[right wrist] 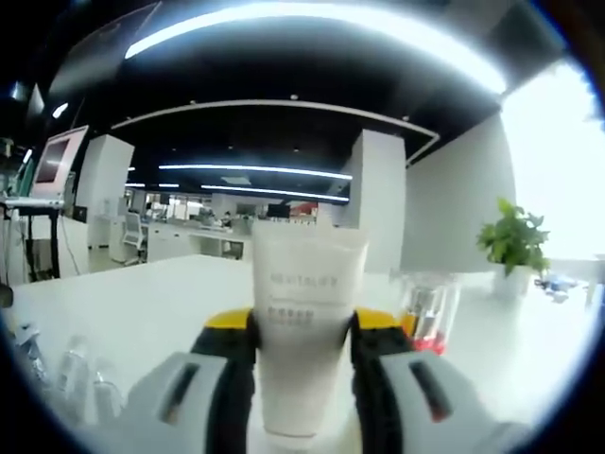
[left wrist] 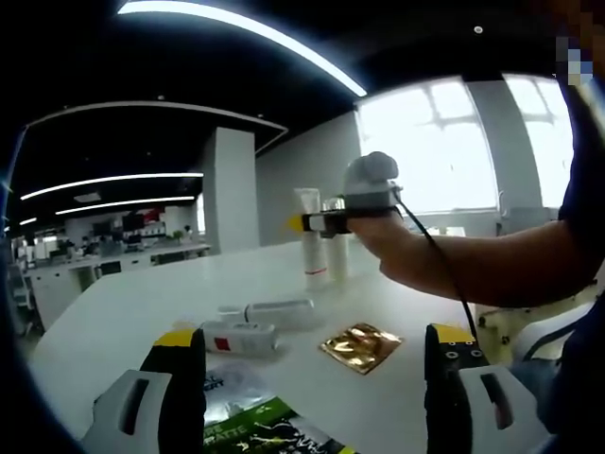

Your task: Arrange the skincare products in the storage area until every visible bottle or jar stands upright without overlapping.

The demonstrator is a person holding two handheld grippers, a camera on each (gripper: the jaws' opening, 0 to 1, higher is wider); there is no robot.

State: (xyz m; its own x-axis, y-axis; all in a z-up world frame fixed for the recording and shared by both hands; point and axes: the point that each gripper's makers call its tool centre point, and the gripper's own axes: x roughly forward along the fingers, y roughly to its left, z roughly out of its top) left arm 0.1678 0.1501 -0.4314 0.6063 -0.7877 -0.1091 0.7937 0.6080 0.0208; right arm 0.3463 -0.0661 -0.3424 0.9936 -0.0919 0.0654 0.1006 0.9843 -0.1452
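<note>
Upright between the right gripper [right wrist: 302,364] jaws, the tube [right wrist: 307,331] stands pinched at the table's [left wrist: 397,397] far side. Nearer, the left gripper [left wrist: 317,364] hangs spread above a box [left wrist: 238,338] lying flat, long axis crosswise to the jaws.

The right hand-held gripper [right wrist: 304,364] is clamping a white tube [right wrist: 304,331] between its two jaws, the tube standing upright on the white table [right wrist: 142,303]. Just beside it on the right, a clear bottle [right wrist: 430,317] with a red base is standing. A potted plant [right wrist: 515,241] is sitting farther right.
</note>
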